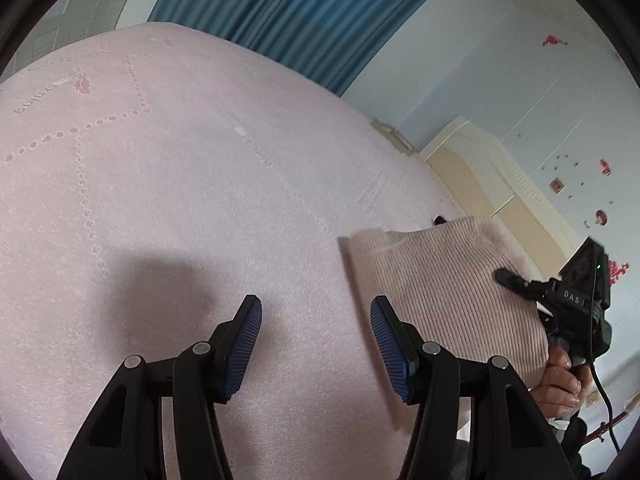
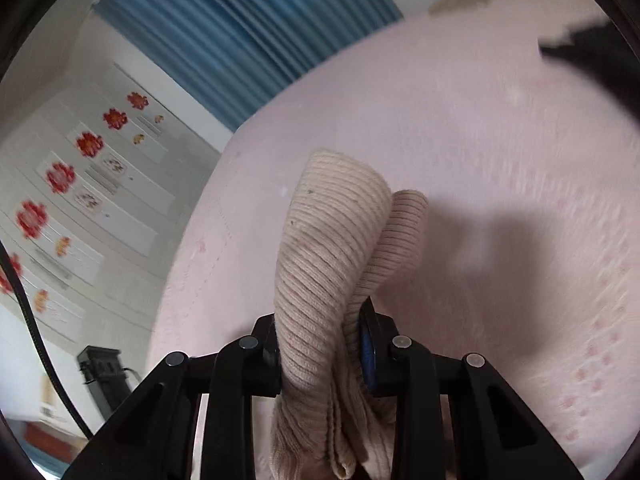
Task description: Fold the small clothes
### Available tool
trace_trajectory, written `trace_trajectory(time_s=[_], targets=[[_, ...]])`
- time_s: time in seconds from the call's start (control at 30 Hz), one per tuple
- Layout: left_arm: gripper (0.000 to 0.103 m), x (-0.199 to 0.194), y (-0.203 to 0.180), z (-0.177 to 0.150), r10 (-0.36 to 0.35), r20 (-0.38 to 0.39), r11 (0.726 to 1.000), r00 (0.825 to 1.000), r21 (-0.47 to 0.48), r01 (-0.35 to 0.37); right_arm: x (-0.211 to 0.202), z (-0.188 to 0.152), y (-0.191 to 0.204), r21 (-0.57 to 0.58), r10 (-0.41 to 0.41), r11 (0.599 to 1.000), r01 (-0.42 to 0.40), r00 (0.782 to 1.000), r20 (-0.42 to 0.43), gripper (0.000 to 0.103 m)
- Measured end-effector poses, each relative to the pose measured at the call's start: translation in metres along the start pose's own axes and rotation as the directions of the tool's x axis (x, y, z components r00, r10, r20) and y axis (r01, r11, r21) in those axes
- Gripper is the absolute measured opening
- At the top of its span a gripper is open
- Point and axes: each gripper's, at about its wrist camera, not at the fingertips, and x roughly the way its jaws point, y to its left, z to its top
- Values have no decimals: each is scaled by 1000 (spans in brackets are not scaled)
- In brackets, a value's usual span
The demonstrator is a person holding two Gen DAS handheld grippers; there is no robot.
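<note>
A folded pale pink ribbed knit garment (image 1: 444, 292) hangs above the pink bedspread (image 1: 180, 200) at the right of the left wrist view. My right gripper (image 2: 324, 344) is shut on this garment (image 2: 332, 248), whose thick folded layers bulge up between the black fingers and hang down below them. The same right gripper (image 1: 516, 280) shows in the left wrist view, held by a hand (image 1: 560, 380) at the garment's far side. My left gripper (image 1: 316, 320) stands open over bare bedspread, just left of the garment, with nothing between its blue pads (image 1: 244, 348).
The bed fills most of both views. A blue curtain (image 1: 288, 16) hangs behind it. A cream cabinet (image 1: 492, 184) and a wall with red flower stickers (image 2: 60, 178) border the bed. A dark object (image 2: 592, 56) lies at the bed's far right corner.
</note>
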Motion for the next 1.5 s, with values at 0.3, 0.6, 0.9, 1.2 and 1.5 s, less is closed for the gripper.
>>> trace_trajectory(time_s=[0.3, 0.6, 0.9, 1.2, 1.5], targets=[[54, -16, 21, 2, 21, 34, 1000, 999, 22, -22, 19, 23, 89, -64, 54, 997, -54, 998, 9, 28], [54, 6, 50, -13, 92, -20, 994, 996, 58, -91, 137, 11, 1, 86, 31, 996, -20, 991, -128, 32], [54, 24, 33, -50, 73, -124, 983, 990, 175, -51, 102, -31, -19, -85, -19, 996, 11, 995, -95, 38], [40, 53, 1, -85, 280, -148, 916, 949, 336, -218, 64, -91, -7, -175, -4, 985, 2, 1000, -11, 41], [7, 39, 23, -69, 275, -65, 951, 959, 164, -261, 65, -100, -7, -171, 60, 983, -64, 998, -27, 41]])
